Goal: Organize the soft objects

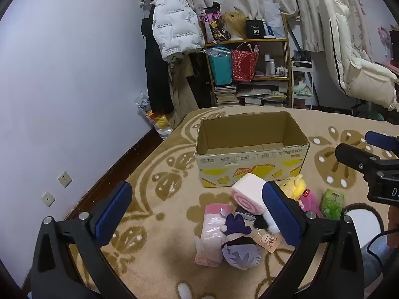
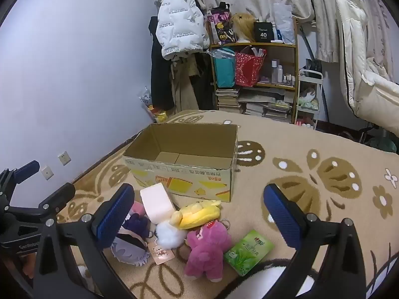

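1. Setting: a bedroom with a beige flower-patterned rug [image 2: 286,149] on the floor; a cluttered bookshelf [image 2: 261,74] stands against the far wall.
2. Container: an open, empty cardboard box [image 2: 184,172] sits on the rug, long axis running left to right, just beyond the toys.
3. Task items: a cluster lies near the box's near wall: a pink-and-white swiss-roll cushion [image 1: 249,194], a yellow plush [image 2: 197,214], a magenta bear plush [image 2: 207,246], a white pompom [image 2: 169,234], a grey-haired doll [image 1: 240,251], a pink packet [image 1: 212,236] and a green tissue pack [image 2: 247,251].
4. Left claw [image 1: 197,211]: open wide, holding nothing; the doll and pink packet lie between its fingers' line of sight, below and ahead.
5. Right claw [image 2: 199,216]: open wide, holding nothing; the yellow plush and bear lie directly ahead and below.
6. Judgement: the bear's long axis runs near to far, and the right claw is nearer to it. The box lies straight beyond.
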Demonstrator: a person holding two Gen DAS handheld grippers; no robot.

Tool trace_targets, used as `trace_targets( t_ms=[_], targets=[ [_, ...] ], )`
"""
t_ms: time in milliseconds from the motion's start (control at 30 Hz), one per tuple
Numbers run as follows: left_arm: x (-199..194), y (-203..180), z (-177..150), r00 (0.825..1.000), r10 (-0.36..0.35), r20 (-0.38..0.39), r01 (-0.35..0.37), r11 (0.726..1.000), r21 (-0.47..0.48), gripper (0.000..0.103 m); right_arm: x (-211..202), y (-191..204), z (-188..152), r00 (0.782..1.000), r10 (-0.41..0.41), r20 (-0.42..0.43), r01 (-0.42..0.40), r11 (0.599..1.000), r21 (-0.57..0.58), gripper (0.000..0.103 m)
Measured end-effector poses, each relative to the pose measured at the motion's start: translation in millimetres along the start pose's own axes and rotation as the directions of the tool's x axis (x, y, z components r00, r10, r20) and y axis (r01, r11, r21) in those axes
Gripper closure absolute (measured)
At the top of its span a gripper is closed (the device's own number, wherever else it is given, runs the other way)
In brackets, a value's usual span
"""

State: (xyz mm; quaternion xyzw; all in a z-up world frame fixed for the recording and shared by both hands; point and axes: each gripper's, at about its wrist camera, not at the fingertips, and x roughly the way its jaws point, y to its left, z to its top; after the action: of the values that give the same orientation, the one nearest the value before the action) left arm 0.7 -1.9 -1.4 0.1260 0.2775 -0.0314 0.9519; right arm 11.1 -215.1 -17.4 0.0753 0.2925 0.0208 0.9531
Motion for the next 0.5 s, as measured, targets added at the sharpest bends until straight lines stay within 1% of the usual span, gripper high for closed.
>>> trace_targets(
  t_ms=[133,200,267,500],
  targets=[
    [-1.6,-4.2,7.5,1.000,0.007,-0.012,-0.007,1.000,0.012,0.000,-0.1,-0.3,0.0,1.000,0.000,-0.010,0.000,1.000,0.003,0.000],
    [-4.1,-1.5,6.9,1.000,-0.007,0.004,0.007,1.000,-0.003,0.000,-0.2,-0.6,0.0,1.000,0.000,-0.012,0.001,1.000,0.002,0.000],
    [-4.3,-0.2,6.7,1.000,-0.028,-0.006,0.028,1.000,-0.010,0.000,-0.6,-0.9,0.0,1.000,-0.001,-0.010,0.001,1.000,0.002,0.000],
    [3.8,2.8,1.5,1.000,-0.014,-0.015,0.014,1.000,-0.018,0.000,-0.3,-0.4,-0.3,1.000,-0.005,-0.012,0.005,1.000,-0.005,0.000]
  ],
)
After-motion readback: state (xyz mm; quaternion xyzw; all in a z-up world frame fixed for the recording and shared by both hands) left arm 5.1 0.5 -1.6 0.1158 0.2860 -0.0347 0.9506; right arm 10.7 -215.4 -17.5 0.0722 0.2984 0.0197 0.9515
